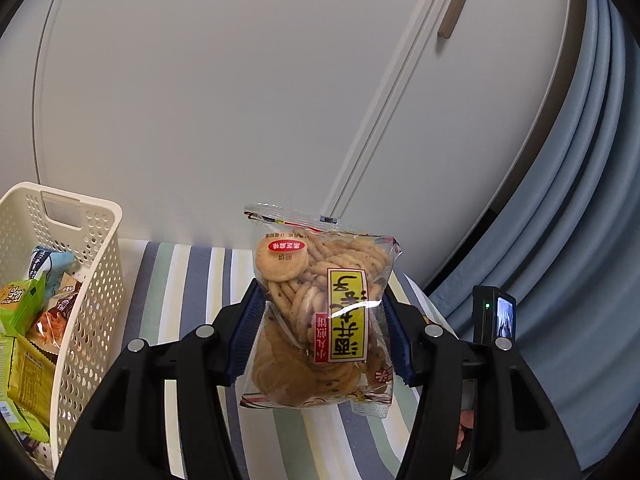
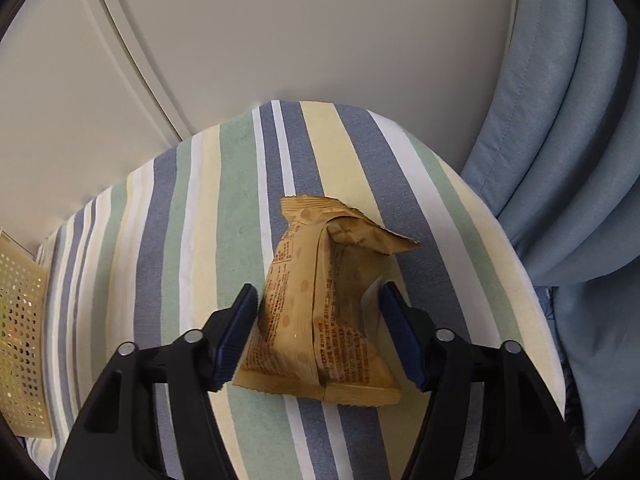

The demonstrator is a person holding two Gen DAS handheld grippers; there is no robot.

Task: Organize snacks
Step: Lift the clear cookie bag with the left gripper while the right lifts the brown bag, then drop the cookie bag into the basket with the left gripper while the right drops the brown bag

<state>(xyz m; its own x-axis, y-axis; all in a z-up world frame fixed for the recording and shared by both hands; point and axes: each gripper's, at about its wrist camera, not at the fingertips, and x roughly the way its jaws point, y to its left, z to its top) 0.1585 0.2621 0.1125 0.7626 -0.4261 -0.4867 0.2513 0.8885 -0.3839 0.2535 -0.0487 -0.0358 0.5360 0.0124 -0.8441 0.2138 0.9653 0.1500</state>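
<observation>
Left wrist view: the left gripper [image 1: 320, 328] pinches a clear bag of small round crackers [image 1: 320, 320] between its blue pads, the bag raised off the striped table [image 1: 188, 280] and sagging below the grip line. At about nine o'clock stands a white perforated basket [image 1: 96, 280], already crowded with snack packets [image 1: 28, 320], so the bag's likely destination is close by on that side. In the right wrist view, the right gripper [image 2: 316, 332] brackets a crumpled tan snack packet [image 2: 324, 312] with its fingers at a middling spread; the left pad touches the wrapper, while the right pad seems just beside it, so I cannot tell whether the hold is firm. The basket's wall appears there at nine o'clock, well apart. The risks, as I judge them: the slick film could slide through the pads during the swing, hard pressure could crush the crackers, and the tan packet may slip out if lifted before both pads seat.
</observation>
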